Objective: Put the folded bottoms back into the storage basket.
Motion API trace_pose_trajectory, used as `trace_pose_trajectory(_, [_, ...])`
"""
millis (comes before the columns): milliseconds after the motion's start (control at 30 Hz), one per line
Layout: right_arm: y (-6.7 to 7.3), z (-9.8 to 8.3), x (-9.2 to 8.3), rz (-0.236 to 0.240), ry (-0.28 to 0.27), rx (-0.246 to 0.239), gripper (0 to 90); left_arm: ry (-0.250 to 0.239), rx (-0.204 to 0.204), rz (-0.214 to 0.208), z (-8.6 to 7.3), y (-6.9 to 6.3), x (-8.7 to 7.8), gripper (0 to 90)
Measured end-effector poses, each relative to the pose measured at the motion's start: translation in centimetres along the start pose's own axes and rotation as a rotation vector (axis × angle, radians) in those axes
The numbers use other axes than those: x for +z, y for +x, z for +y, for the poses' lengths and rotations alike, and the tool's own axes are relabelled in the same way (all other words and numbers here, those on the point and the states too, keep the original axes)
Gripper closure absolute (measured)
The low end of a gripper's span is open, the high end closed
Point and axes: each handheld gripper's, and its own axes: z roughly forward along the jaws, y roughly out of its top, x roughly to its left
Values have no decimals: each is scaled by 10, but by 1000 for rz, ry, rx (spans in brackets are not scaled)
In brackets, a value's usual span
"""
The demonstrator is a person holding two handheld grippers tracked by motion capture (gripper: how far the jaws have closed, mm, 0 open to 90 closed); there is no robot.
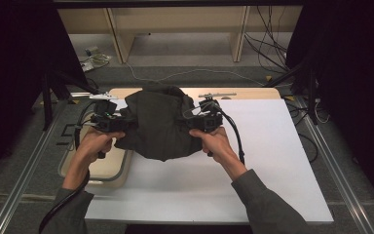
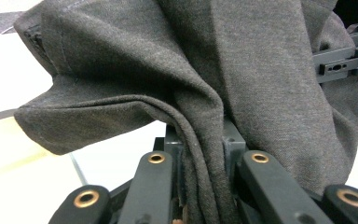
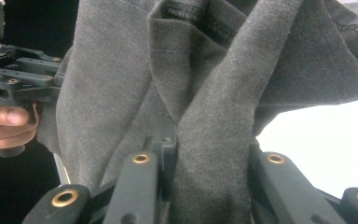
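Observation:
A dark grey garment hangs bunched between my two grippers above the white table top. My left gripper is shut on its left side; in the left gripper view folds of the garment run down between the black jaws of my left gripper. My right gripper is shut on the right side; in the right gripper view the cloth is pinched between the jaws of my right gripper. The fingertips are hidden by fabric. Each gripper view shows the other gripper beyond the cloth.
A clear plastic tub stands at the table's left edge under my left hand. A wooden board edge lies along the table's far side. Metal rails flank the table. Cables lie on the floor beyond.

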Motion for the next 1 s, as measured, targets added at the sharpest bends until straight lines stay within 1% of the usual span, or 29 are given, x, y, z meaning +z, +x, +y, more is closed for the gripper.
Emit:
trace_pose_trajectory(333, [15, 8, 18, 15, 4, -14, 708, -9, -10, 20, -1, 17, -22, 788])
trace_pose_trajectory(567, [26, 14, 30, 21, 10, -25, 708, -22, -22, 35, -3, 27, -32, 788])
trace_pose_trajectory(633, [29, 15, 34, 22, 12, -27, 708, -22, -19, 40, -3, 29, -36, 788])
trace_pose_trajectory(733, [33, 17, 39, 27, 14, -31, 708, -27, -30, 45, -4, 33, -41, 788])
trace_pose_trajectory(1000, [45, 20, 51, 29, 28, -50, 708, -31, -42, 65, -8, 44, -51, 787])
